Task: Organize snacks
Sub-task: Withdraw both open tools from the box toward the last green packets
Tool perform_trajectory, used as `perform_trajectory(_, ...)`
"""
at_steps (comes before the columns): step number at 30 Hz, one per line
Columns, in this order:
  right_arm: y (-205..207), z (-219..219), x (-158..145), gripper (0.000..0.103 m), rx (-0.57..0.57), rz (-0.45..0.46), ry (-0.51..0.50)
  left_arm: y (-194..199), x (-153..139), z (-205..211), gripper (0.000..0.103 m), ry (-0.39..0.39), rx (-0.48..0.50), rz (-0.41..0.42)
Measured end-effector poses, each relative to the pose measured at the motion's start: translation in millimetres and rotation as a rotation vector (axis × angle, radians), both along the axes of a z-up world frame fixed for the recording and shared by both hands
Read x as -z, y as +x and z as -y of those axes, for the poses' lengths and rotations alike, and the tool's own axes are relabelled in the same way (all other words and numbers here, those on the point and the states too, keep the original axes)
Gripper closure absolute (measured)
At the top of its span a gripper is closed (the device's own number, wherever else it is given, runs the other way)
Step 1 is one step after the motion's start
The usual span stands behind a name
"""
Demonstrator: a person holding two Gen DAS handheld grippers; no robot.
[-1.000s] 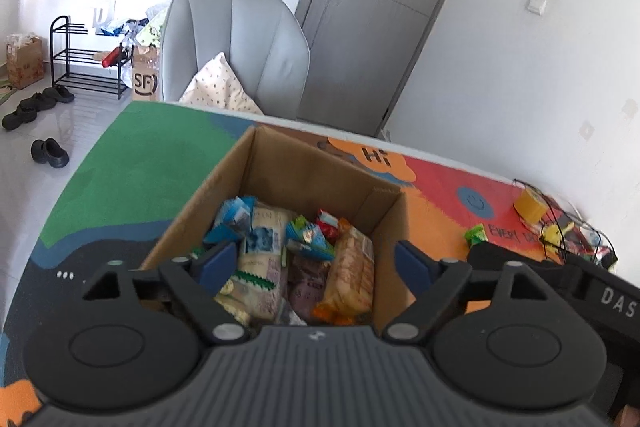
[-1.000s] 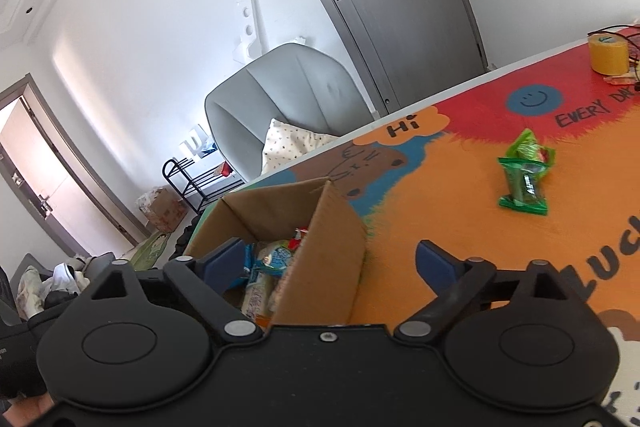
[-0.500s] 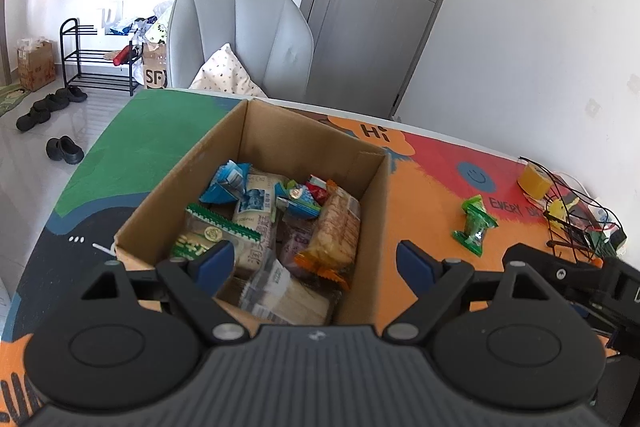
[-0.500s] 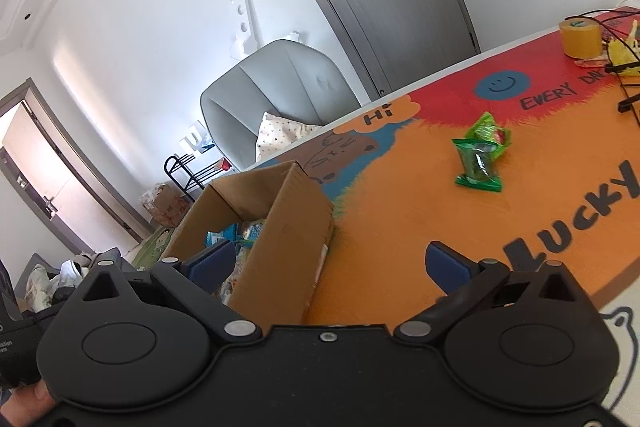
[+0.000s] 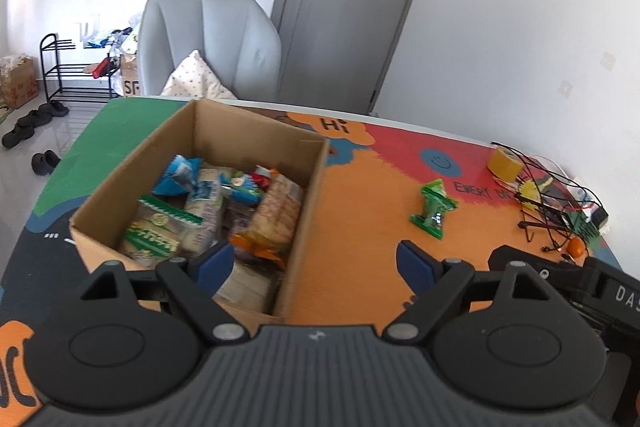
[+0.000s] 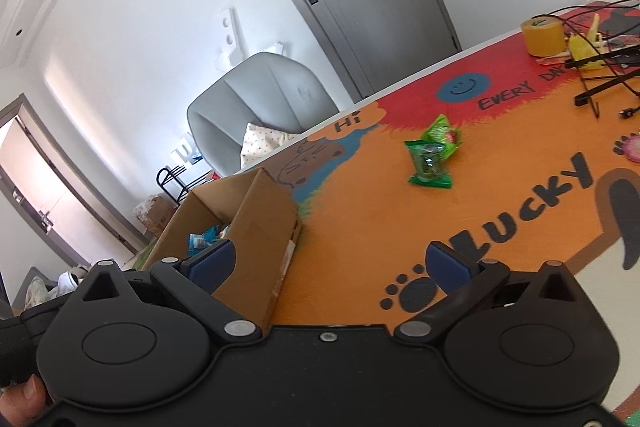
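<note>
An open cardboard box (image 5: 308, 187) (image 6: 260, 215) stands on the colourful table mat and holds several snack packets, among them a biscuit pack (image 5: 276, 215) and a blue packet (image 5: 176, 175). A green snack packet (image 5: 434, 209) (image 6: 432, 155) lies alone on the orange part of the mat, right of the box. My left gripper (image 5: 316, 261) is open and empty, above the box's near right corner. My right gripper (image 6: 330, 261) is open and empty, near the box's right wall, well short of the green packet.
A yellow tape roll (image 5: 504, 163) (image 6: 544, 35), black cables and small items (image 5: 560, 203) clutter the table's far right. A grey armchair with a cushion (image 5: 212, 39) stands behind the table. A shoe rack (image 5: 76, 67) and shoes are on the floor at left.
Both grippers have pulled back and swung right. The box now sits further left in both views and the green packet has come closer to the middle.
</note>
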State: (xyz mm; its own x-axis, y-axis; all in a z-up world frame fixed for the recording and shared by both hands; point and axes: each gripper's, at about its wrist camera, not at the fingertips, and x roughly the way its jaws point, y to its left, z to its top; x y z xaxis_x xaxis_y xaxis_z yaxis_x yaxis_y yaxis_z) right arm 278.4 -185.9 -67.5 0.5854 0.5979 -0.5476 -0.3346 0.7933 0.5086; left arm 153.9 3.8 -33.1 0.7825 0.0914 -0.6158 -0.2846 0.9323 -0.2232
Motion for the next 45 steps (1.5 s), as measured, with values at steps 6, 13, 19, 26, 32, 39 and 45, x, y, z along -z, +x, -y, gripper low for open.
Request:
perform_trajectory(6,7.8,18.5,4.8,0.0,0.033,-0.012,0.01,11.4,-2.5,18.9,0.015,0.008,0.038,0.012)
perform_trajectory(13,22.3,35.0,3.1,0.0,0.074,-0.01,0.025,31.5,-7.0,33.7,0.015,-0.003,0.064,0.035)
perform_trajectory(19,39.0,49.1,3.3,0.001,0.138,0.009,0.036,50.6,-9.1,41.1,0.015,-0.015,0.083,0.061)
perform_trajectory(26,65.3,60.7,11.3,0.008,0.166,-0.019,0.052,81.0,-4.2,55.8,0.015,-0.021,0.118,0.055)
perform_trajectory(32,82.7,65.7,21.4,0.009,0.173,-0.039,0.039,109.8,6.9,66.2,0.015,-0.037,0.138,0.045)
perform_trajectory(39,105.7,78.3,33.7,0.009,0.204,-0.072,0.038,142.4,20.7,85.8,0.016,-0.017,0.178,0.022)
perform_trajectory(45,121.8,84.3,37.0,0.009,0.207,-0.076,0.035,164.4,33.3,101.3,0.017,-0.011,0.212,-0.002)
